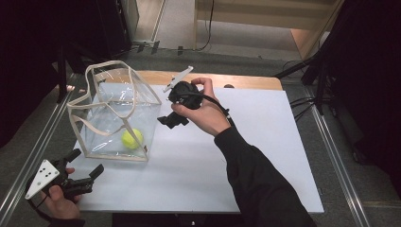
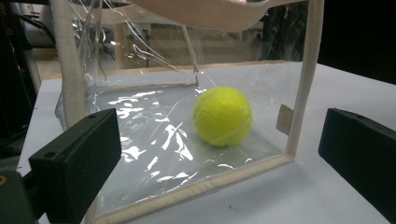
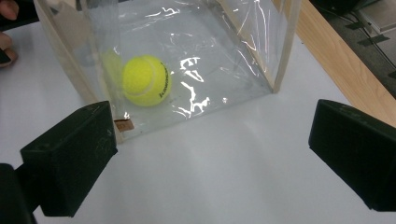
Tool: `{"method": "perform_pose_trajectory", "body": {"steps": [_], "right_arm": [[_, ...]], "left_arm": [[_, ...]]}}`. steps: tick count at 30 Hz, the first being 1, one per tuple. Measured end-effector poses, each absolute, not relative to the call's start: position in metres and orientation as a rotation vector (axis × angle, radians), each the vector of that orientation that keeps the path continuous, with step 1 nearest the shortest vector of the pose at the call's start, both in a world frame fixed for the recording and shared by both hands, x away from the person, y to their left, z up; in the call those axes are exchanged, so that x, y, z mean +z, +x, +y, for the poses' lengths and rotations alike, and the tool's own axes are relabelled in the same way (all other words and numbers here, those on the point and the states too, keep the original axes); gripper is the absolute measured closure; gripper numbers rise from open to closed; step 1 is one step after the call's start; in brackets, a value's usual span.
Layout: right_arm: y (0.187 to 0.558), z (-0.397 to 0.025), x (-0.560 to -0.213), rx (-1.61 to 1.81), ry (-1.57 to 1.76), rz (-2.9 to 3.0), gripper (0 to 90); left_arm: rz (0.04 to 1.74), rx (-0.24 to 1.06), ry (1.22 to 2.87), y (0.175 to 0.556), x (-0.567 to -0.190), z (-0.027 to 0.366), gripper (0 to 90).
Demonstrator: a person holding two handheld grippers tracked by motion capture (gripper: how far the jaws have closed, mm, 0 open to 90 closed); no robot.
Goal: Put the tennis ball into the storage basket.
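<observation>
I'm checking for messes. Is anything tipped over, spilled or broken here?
Nothing stands out. The clear bag stands upright on the white table with the tennis ball resting inside on its bottom. Its soft sides are crinkled. Both grippers, left and right, are open and apart from it.

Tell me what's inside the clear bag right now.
One yellow tennis ball rests on the floor of the clear bag, near its front corner. The walls are see-through, so little is hidden; only glare and the beige trim cover small patches. Nothing else shows inside.
</observation>
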State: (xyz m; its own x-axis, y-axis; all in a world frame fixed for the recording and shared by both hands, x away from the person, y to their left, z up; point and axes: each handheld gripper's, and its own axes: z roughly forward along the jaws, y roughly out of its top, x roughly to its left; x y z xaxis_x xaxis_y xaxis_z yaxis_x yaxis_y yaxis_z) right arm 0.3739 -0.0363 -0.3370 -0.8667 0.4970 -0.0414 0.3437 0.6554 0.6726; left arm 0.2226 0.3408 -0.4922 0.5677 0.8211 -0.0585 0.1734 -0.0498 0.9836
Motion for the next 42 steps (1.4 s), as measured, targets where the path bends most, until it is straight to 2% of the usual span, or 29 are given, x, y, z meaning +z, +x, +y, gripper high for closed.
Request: {"method": "perform_pose_trajectory", "body": {"steps": [17,34,42], "right_arm": [[0.356,-0.076,-0.377,1.14,0.774,2.625,0.0],[0.332,-0.141,-0.413,1.304,0.899,2.539,0.3],[0.318,-0.167,-0.434,1.275,0.939,2.481,0.3]], "left_arm": [[0.871,0.652,1.567,0.222,-0.492,0.34,0.0],[0.875,0.657,1.572,0.223,-0.493,0.338,0.0],[0.876,0.661,1.578,0.223,-0.493,0.337,0.0]]}}
